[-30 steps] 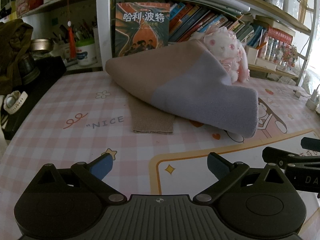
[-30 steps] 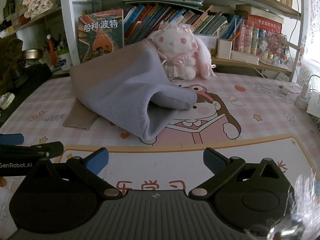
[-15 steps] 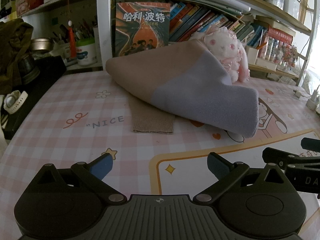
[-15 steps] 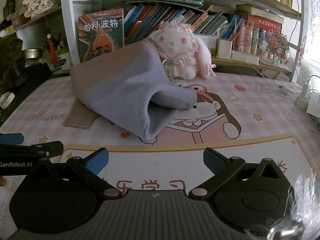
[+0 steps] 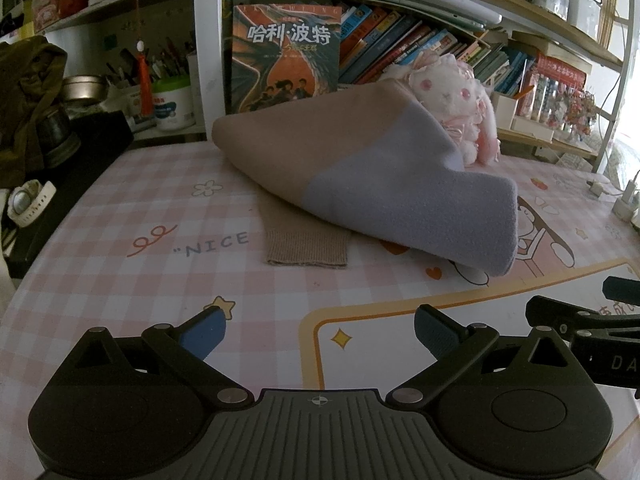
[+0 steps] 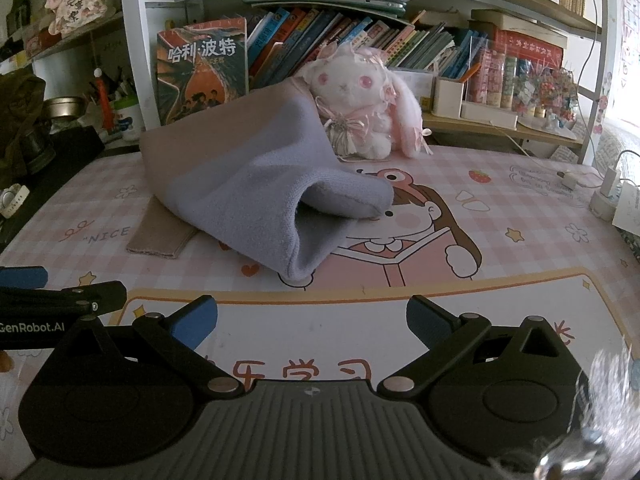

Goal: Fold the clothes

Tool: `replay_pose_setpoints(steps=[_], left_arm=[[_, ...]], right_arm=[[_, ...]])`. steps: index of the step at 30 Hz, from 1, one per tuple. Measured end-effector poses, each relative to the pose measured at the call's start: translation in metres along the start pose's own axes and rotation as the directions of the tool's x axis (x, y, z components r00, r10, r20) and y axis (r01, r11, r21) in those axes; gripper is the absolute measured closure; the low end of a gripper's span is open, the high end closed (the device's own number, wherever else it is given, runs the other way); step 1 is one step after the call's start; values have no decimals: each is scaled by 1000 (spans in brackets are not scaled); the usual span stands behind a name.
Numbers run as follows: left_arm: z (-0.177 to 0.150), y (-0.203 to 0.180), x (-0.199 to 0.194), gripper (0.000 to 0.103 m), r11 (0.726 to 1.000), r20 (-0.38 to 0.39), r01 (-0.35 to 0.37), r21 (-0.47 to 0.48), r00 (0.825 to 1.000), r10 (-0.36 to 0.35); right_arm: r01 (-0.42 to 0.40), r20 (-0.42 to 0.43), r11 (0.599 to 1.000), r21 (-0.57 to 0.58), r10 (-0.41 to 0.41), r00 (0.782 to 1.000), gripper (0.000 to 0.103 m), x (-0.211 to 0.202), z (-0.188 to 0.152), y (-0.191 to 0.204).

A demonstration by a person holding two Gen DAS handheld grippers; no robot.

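Ahead of me, a pink checked table mat [image 5: 120, 216] spreads out. Beyond it, a plush rabbit [image 6: 356, 100] sits before slanted books [image 6: 328, 36]. Far to my left lie a white watch [image 5: 30, 202] and a metal tin [image 5: 82, 86].

My left wrist camera sits low over the surface [image 5: 120, 216], looking forward past my left hand-held gripper [image 5: 320, 330] at the frame's bottom toward the bookshelf [image 5: 420, 40]. My right wrist camera looks the same way from just beside it, past my right hand-held gripper [image 6: 312, 318]. Both views share the folded sweater [image 5: 380, 184] at mid-frame, the plush rabbit [image 6: 360, 108] behind it and the upright book [image 6: 202, 72]. Each camera catches the other hand-held gripper at its frame edge.
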State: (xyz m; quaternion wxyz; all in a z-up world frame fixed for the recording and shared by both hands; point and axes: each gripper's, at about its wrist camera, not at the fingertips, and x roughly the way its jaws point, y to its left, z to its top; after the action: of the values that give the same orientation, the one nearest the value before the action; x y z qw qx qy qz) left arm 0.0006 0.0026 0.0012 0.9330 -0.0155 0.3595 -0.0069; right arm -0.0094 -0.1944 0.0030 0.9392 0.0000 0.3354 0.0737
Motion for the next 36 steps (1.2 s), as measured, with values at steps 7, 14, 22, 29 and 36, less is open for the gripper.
replay_pose_setpoints(steps=[7, 14, 22, 29, 36], left_arm=[[0, 1, 0, 1, 1000, 2, -2, -2, 1000, 2], [-1, 1, 0, 1, 1000, 2, 3, -1, 1000, -3], [-1, 2, 0, 1, 1000, -2, 30, -1, 1000, -30], [-3, -1, 1, 1, 1000, -2, 25, 6, 1000, -25], [-2, -6, 3, 1, 1000, -9, 10, -5, 1000, -10]], right_arm=[[2, -2, 1000, -2, -2, 1000, 1, 0, 0, 0], [5, -5, 1000, -2, -5, 1000, 1, 1, 0, 1], [4, -7, 1000, -5, -5, 1000, 1, 1, -1, 2], [-2, -17, 1000, -17, 1, 1000, 1, 1, -3, 4], [-16, -30, 1000, -22, 15, 999, 1, 6, -1, 0]])
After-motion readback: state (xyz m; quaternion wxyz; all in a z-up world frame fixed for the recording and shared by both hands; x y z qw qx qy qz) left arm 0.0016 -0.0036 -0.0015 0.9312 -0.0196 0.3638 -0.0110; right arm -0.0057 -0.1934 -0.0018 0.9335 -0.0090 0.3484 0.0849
